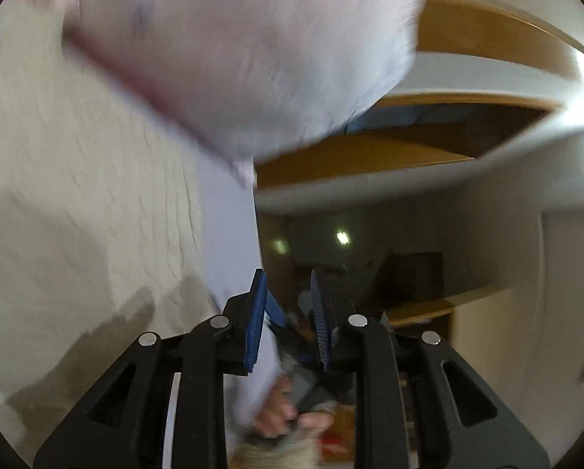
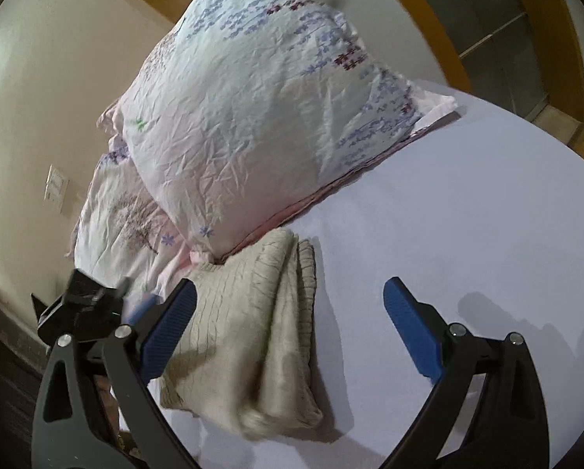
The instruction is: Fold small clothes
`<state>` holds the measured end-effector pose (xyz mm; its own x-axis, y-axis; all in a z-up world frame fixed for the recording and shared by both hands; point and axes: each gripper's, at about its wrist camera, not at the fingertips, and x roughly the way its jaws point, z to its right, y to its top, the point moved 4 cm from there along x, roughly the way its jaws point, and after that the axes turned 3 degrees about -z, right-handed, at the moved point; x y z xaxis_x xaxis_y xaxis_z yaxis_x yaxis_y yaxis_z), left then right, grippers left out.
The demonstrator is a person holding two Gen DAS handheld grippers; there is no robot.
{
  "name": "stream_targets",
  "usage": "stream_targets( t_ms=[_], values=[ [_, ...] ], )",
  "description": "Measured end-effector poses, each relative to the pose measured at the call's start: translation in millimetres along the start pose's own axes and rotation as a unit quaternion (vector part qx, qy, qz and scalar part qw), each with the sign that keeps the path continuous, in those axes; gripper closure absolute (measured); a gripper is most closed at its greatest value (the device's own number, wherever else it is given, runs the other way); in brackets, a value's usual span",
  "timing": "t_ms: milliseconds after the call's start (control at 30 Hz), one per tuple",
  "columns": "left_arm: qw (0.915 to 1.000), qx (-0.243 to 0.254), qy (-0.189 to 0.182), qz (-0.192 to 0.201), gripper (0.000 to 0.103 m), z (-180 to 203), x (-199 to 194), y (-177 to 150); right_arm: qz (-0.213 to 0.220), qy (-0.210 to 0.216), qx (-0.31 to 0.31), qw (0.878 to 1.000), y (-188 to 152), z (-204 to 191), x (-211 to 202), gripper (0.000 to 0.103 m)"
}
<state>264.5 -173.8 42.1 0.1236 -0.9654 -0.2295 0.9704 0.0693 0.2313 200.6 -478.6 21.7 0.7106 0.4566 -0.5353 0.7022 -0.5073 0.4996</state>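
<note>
A beige crinkled garment [image 2: 249,324] lies folded in a thick bundle on the pale lavender bed sheet [image 2: 467,211], its top edge against the pillows. My right gripper [image 2: 292,324] is open, hovering just above the garment's right part, its left finger [image 2: 170,324] over the cloth and its right finger [image 2: 413,328] over bare sheet. In the left wrist view the same beige cloth [image 1: 77,195] fills the left side, blurred. My left gripper [image 1: 288,312] has its blue pads a narrow gap apart, with nothing between them.
A white flowered pillow [image 2: 252,109] leans on a second pink-white pillow [image 2: 124,211] at the head of the bed; it also shows blurred in the left wrist view [image 1: 245,51]. A cream wall [image 2: 38,97] and wooden frame [image 2: 420,11] stand behind.
</note>
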Motion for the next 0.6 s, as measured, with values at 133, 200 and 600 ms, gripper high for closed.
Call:
stream_targets(
  t_ms=[133,200,600],
  values=[
    [0.9831,0.043,0.152,0.092,0.040,-15.4,-84.1,6.7,-0.101,0.035,0.011,0.994,3.8,-3.4,41.5,0.005],
    [0.9732,0.042,0.207,0.091,0.037,-33.8,-103.1,1.5,-0.147,0.034,0.008,0.989,2.8,-7.0,65.6,0.005],
    [0.9715,0.014,0.234,0.033,0.023,-86.2,-68.9,-18.1,-0.217,0.035,0.001,0.976,-10.0,-21.1,121.1,0.046]
  ],
)
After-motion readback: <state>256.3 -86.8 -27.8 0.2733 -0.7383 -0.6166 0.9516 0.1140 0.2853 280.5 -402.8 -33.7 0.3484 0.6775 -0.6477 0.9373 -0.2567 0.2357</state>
